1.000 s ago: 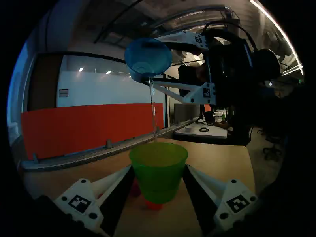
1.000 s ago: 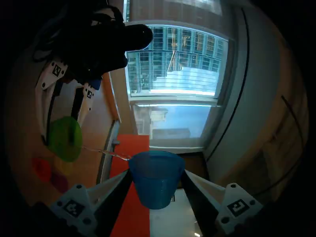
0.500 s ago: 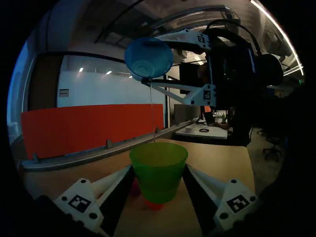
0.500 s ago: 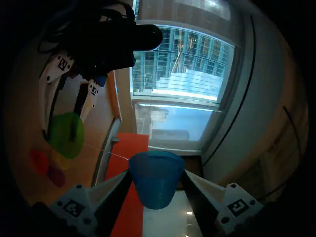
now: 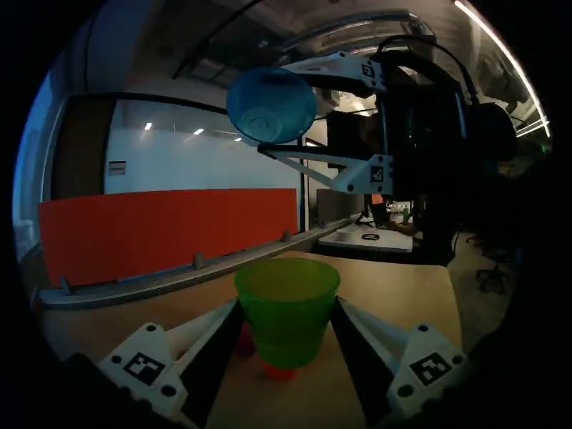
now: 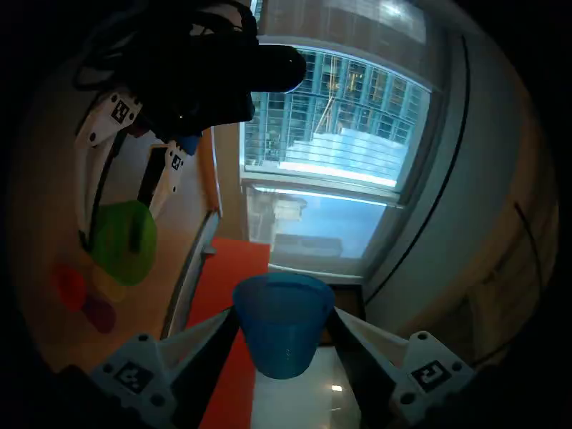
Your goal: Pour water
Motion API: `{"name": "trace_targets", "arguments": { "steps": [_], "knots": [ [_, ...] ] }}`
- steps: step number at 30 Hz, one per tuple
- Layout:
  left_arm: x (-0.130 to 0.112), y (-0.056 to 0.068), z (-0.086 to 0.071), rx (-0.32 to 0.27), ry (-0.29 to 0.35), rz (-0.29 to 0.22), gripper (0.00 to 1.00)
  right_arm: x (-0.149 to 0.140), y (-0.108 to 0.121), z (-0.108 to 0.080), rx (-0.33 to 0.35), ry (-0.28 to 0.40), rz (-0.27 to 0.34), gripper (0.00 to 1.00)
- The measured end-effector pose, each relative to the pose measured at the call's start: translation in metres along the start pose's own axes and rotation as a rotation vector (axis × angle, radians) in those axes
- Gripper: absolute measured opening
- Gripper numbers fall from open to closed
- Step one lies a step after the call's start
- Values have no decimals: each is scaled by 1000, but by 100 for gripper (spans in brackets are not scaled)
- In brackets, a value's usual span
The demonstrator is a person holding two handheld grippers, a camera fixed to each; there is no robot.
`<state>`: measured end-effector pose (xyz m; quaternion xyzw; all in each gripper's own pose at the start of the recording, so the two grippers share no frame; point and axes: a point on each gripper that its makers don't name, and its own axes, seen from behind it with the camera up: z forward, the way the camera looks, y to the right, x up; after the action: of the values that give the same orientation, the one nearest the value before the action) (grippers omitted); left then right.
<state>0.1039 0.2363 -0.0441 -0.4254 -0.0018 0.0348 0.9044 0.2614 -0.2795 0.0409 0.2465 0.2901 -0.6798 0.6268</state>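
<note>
Since the blue cup [image 5: 272, 105] hung tipped on its side well above the green cup [image 5: 287, 311], with no stream visible between them, any late drip had a long drop and could've hit the counter [image 5: 400, 289] instead. Right claw [image 6: 284, 314] was clamped on the blue cup. Left claw [image 5: 286, 325] was clamped on the green one, upright over the counter. Tilt or over-squeeze that green cup and whatever was in it would probably slosh onto the red object [image 5: 279, 372] underneath.
</note>
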Motion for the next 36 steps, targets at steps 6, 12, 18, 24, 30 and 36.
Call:
{"name": "trace_targets", "arguments": {
  "steps": [6,12,18,24,30,36],
  "knots": [
    [1,0,0,1,1,0,81,-1,0,-2,0,1,22,89],
    [1,1,0,1,2,-1,81,-5,0,-3,8,4,94,89],
    [1,-1,0,3,1,2,81,-8,-2,-5,11,5,175,89],
    [1,-3,-1,5,0,4,81,-9,0,-10,4,13,306,88],
    [2,-4,-1,9,-1,8,81,-8,2,-15,6,26,457,88],
    [2,-5,-1,11,-1,8,82,-6,-5,-18,14,29,575,89]
  ]
}}
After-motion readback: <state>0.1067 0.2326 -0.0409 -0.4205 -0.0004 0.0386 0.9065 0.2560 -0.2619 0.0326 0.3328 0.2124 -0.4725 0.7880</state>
